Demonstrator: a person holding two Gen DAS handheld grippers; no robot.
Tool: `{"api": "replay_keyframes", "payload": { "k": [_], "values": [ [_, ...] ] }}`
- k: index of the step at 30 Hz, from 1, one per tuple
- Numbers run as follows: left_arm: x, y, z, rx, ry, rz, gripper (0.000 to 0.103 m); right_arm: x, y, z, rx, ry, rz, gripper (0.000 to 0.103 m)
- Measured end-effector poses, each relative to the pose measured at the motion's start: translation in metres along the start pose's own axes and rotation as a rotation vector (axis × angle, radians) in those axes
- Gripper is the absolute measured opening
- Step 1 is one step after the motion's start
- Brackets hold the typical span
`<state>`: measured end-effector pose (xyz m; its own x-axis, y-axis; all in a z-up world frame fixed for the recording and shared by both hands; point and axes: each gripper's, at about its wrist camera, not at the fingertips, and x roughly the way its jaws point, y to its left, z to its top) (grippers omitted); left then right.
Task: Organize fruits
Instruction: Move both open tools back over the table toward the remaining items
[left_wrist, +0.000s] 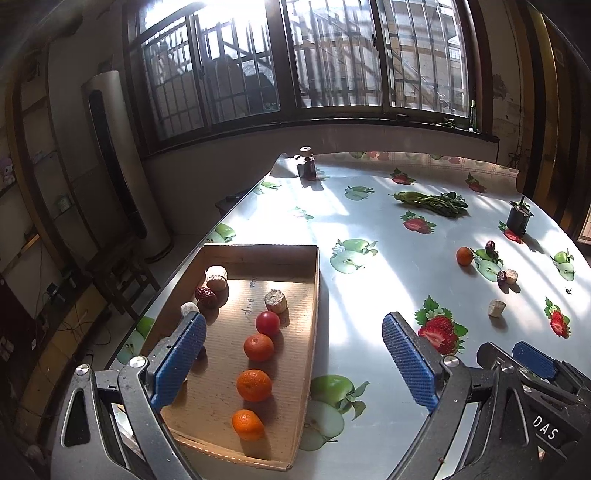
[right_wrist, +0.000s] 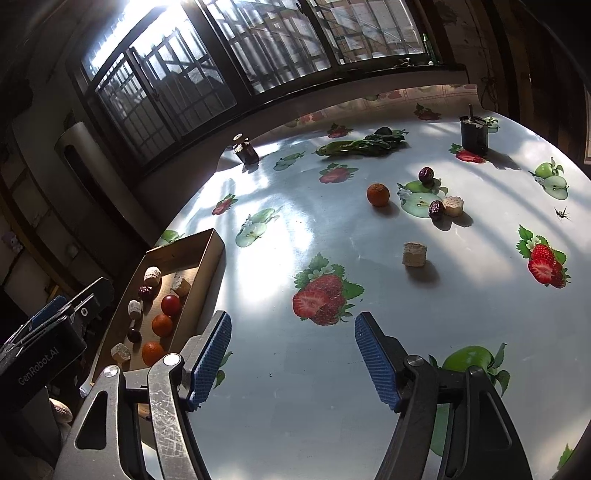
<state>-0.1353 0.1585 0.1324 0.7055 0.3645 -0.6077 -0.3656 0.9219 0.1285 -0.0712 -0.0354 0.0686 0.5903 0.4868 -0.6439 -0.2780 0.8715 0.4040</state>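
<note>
A shallow cardboard tray (left_wrist: 316, 295) lies at the table's left edge. It holds three oranges (left_wrist: 254, 385) in a row, a red tomato (left_wrist: 267, 323), red dates (left_wrist: 205, 296) and beige corn pieces (left_wrist: 275, 301). My left gripper (left_wrist: 295, 362) is open and empty, above the tray's near right side. My right gripper (right_wrist: 291, 362) is open and empty, low over the table to the right of the tray (right_wrist: 207, 258). Loose on the table are an orange (right_wrist: 378, 194), two dates (right_wrist: 426, 174) and two corn pieces (right_wrist: 414, 254).
A bunch of green vegetables (right_wrist: 364, 144) lies at the back. A small dark bottle (right_wrist: 246, 150) stands at the back left and a dark cup (right_wrist: 474, 133) at the back right. The tablecloth (right_wrist: 295, 229) has printed fruit. A window runs behind.
</note>
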Motion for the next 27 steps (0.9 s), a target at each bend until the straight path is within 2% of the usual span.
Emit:
{"api": "replay_keyframes", "payload": {
  "k": [5,8,13,15,17,22,25,27],
  "values": [
    [0.006,-0.007,0.0,0.015,0.023,-0.014,0.096,-0.003,-0.011,0.003,0.011,0.0,0.001,0.074],
    [0.01,-0.008,0.001,0.015,0.034,-0.019,0.096,-0.016,-0.03,0.012,0.03,-0.027,-0.038,0.074],
    [0.018,-0.014,-0.002,0.014,0.059,-0.049,0.096,-0.043,-0.085,0.024,0.036,-0.074,-0.205,0.077],
    [0.027,-0.021,-0.005,0.02,0.087,-0.066,0.096,-0.05,-0.111,0.028,0.056,-0.07,-0.285,0.077],
    [0.034,-0.031,-0.01,0.033,0.115,-0.089,0.096,-0.056,-0.134,0.033,0.091,-0.059,-0.322,0.077],
    [0.044,-0.058,-0.014,0.076,0.158,-0.163,0.096,-0.056,-0.161,0.051,0.114,-0.027,-0.315,0.077],
    [0.047,-0.072,-0.014,0.091,0.167,-0.205,0.096,-0.034,-0.165,0.07,0.089,0.005,-0.294,0.077],
    [0.049,-0.085,-0.012,0.106,0.171,-0.26,0.096,-0.012,-0.164,0.085,0.06,0.018,-0.266,0.077]
  ]
}}
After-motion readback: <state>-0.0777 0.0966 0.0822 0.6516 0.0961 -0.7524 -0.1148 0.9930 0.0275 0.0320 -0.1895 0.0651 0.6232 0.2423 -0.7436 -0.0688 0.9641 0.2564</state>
